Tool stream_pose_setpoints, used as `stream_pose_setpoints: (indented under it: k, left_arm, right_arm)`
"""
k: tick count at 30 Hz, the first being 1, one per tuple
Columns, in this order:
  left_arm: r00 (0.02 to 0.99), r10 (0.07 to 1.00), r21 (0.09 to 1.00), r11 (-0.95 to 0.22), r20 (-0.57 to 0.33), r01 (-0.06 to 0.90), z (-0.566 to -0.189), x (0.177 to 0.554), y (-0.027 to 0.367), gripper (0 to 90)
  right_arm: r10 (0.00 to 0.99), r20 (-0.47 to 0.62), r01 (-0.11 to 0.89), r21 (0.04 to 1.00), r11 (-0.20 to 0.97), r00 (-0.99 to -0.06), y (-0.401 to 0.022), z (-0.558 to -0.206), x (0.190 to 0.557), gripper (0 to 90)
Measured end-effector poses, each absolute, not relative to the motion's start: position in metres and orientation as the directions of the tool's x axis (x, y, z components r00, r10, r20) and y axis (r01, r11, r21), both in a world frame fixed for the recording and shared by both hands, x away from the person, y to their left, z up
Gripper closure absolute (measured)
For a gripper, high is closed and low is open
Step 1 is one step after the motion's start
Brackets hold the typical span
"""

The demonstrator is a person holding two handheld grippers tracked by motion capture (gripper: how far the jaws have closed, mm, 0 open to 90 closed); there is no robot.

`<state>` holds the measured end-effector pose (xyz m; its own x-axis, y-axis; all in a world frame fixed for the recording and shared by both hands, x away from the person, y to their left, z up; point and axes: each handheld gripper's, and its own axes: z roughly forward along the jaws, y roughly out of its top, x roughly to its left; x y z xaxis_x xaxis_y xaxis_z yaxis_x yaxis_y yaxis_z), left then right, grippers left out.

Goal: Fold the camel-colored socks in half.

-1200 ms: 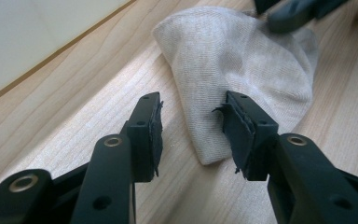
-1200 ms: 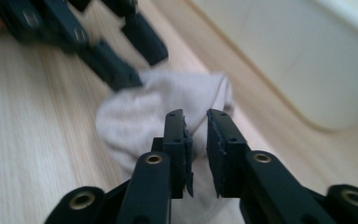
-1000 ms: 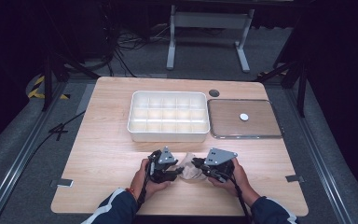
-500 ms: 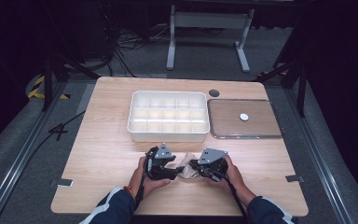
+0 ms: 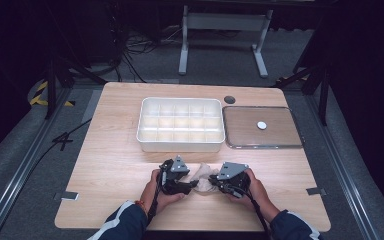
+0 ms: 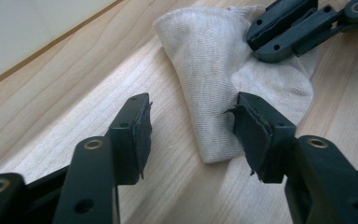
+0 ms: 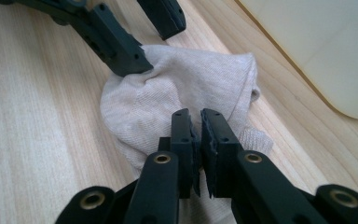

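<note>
Between the two hand-held grippers, near the front edge of the desk (image 5: 120, 150), lies a small beige sock (image 6: 214, 88), bunched and partly folded on itself. The right hand-held gripper (image 7: 200, 140) has its jaws pressed nearly together, pinching a fold of the sock at the end nearest to it, so that the knit bulges out beyond the pads. The left hand-held gripper (image 6: 191, 135) stands spread: its jaws have just been opening, and the sock's rounded end now lies between them, with the right-hand pad just beside the cloth and the other well clear of it. In the right gripper view one of those spread jaws rests against the sock's far edge.

By its look the sock is light, limp knit cloth. It should not slip much against the rubbery pads, but it will sag, stretch and fold wherever it is not supported, and it cannot be pushed, only pulled or lifted. A good hold would take a doubled fold or the cuff hem, deep enough between the pads that a single thin layer does not slide out.

Beyond the sock, further back on the desk, stands a white compartment tray (image 5: 181, 125), its cells apparently empty. Just to the tray's right lies a flat clear lid (image 5: 262, 126) with a small white knob.
</note>
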<state>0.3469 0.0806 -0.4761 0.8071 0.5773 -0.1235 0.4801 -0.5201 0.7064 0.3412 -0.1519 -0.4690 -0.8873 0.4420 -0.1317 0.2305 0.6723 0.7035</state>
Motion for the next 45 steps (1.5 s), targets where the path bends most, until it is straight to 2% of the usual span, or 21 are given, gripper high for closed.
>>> stream_pose_setpoints:
  k: [2,5,10,17,21,27,34,45]
  left_arm:
    - [0.812,0.559,0.714,-0.498,-0.169,0.492,-0.475,0.346,0.083,43.3]
    - [0.810,0.558,0.695,-0.513,-0.177,0.505,-0.478,0.346,0.082,40.0]
    - [0.807,0.562,0.698,-0.504,-0.183,0.509,-0.478,0.346,0.075,42.4]
    - [0.815,0.530,0.709,-0.480,-0.236,0.517,-0.478,0.347,0.073,69.1]
    - [0.803,0.547,0.734,-0.440,-0.237,0.517,-0.475,0.346,0.074,76.2]
    - [0.803,0.559,0.782,-0.399,-0.207,0.479,-0.470,0.342,0.071,78.9]
    - [0.834,0.529,0.810,-0.414,-0.157,0.415,-0.465,0.336,0.062,80.7]
    - [0.826,0.541,0.816,-0.400,-0.157,0.417,-0.467,0.336,0.059,80.6]
  right_arm:
    - [0.441,-0.127,0.232,0.705,0.670,-0.889,-0.152,-0.470,0.342,84.2]
    - [0.440,-0.118,0.234,0.710,0.664,-0.890,-0.152,-0.470,0.342,84.4]
    - [0.439,-0.102,0.239,0.719,0.653,-0.893,-0.154,-0.472,0.343,84.4]
    - [0.431,-0.108,0.234,0.710,0.665,-0.896,-0.153,-0.471,0.344,84.4]
    - [0.430,-0.114,0.232,0.704,0.671,-0.895,-0.152,-0.470,0.345,84.5]
    - [0.426,-0.110,0.234,0.700,0.675,-0.898,-0.151,-0.469,0.346,84.5]
    - [0.429,-0.117,0.234,0.697,0.678,-0.896,-0.149,-0.469,0.347,84.5]
    - [0.449,-0.117,0.239,0.715,0.657,-0.886,-0.144,-0.472,0.350,83.7]
